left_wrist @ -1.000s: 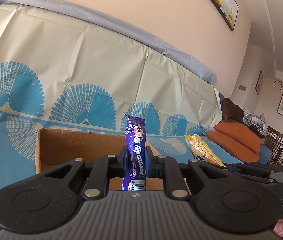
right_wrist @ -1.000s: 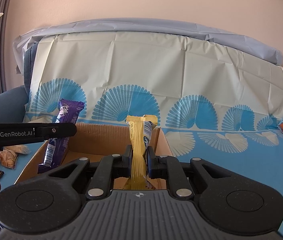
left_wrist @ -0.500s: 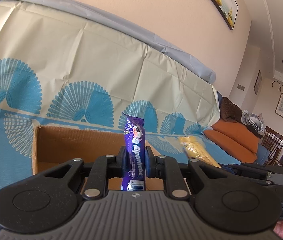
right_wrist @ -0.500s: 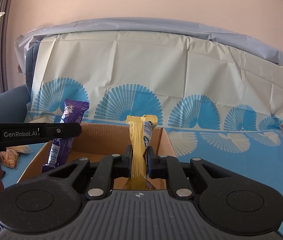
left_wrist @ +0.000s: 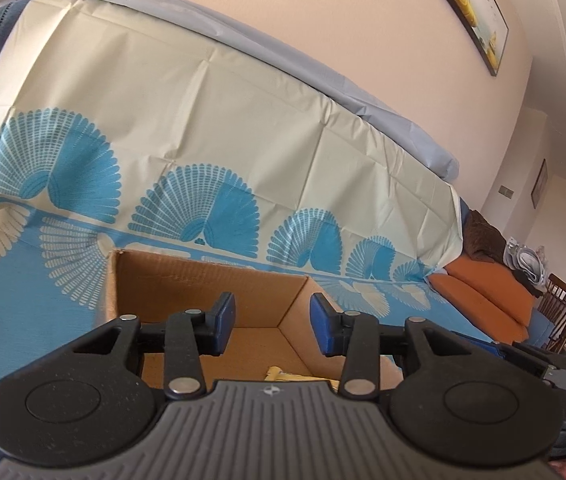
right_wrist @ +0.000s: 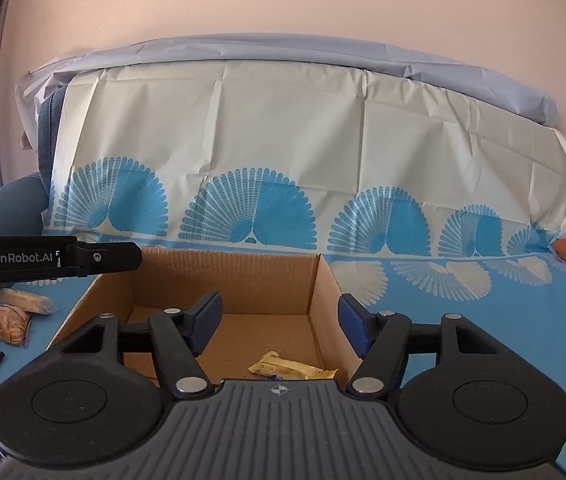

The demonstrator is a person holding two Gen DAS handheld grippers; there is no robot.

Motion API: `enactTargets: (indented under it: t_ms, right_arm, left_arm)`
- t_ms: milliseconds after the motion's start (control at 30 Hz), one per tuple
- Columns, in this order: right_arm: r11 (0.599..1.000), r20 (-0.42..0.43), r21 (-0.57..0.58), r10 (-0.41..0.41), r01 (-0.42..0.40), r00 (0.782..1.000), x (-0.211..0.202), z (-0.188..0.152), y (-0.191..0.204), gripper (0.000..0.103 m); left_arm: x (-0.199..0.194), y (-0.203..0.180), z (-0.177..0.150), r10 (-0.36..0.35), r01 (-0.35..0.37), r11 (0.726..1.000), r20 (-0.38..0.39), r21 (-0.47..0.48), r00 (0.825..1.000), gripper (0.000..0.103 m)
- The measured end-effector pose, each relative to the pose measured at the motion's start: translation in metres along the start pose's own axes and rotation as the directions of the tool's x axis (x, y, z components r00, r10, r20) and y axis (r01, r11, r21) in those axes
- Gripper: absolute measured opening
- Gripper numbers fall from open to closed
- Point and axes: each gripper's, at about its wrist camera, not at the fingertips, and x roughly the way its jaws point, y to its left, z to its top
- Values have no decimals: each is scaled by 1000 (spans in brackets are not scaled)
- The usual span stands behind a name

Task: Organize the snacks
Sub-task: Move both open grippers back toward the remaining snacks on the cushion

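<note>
Now both tools, left tool [left_wrist: 271, 326] and right tool [right_wrist: 279, 326], have just been opening, nothing between the jaws. The yellow snack [right_wrist: 291, 369] in the cardboard box [right_wrist: 227, 280] looks light and crinkly; grip mid-wrapper.

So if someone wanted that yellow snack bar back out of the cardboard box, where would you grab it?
Probably across its middle, coming straight down from above. The yellow snack bar lies flat on the floor of the cardboard box, close to the right wall, so a sideways approach looks blocked. Its long, narrow shape suits fingers closing across the short width. Its near end is hidden behind the right gripper.
</note>
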Motion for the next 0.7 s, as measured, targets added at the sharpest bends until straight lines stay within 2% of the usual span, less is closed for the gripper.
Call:
enactTargets:
  t_ms: [300, 400, 467, 500, 567, 600, 633, 700]
  right_arm:
    - [1000, 9, 24, 14, -14, 1000, -1, 3, 24, 70]
    - [999, 8, 46, 23, -23, 1000, 0, 4, 36, 70]
    - [998, 8, 55, 33, -33, 999, 0, 5, 46, 70]
    - [997, 10, 57, 41, -42, 999, 0, 4, 51, 70]
    - [996, 17, 54, 70, -71, 997, -3, 4, 63, 69]
    - [994, 23, 49, 92, -93, 995, -4, 4, 70, 65]
    - [992, 28, 44, 120, -121, 992, -6, 5, 77, 61]
    - [981, 33, 23, 190, -190, 981, -10, 4, 93, 44]
  left_arm:
    - [-31, 34, 2, 81, -83, 995, -29, -58, 996, 54]
    - [-47, 43, 3, 118, -119, 992, -28, -42, 993, 54]
    - [-60, 47, 6, 141, -141, 990, -22, 5, 990, 52]
    - [-65, 50, 8, 158, -157, 987, -29, 35, 987, 49]
    - [-78, 57, 11, 190, -184, 978, -48, 102, 981, 29]
    - [-87, 61, 13, 204, -196, 971, -52, 134, 978, 26]
    - [-97, 66, 14, 218, -207, 965, -47, 163, 975, 22]
    - [-118, 78, 18, 241, -232, 950, -22, 207, 970, 18]
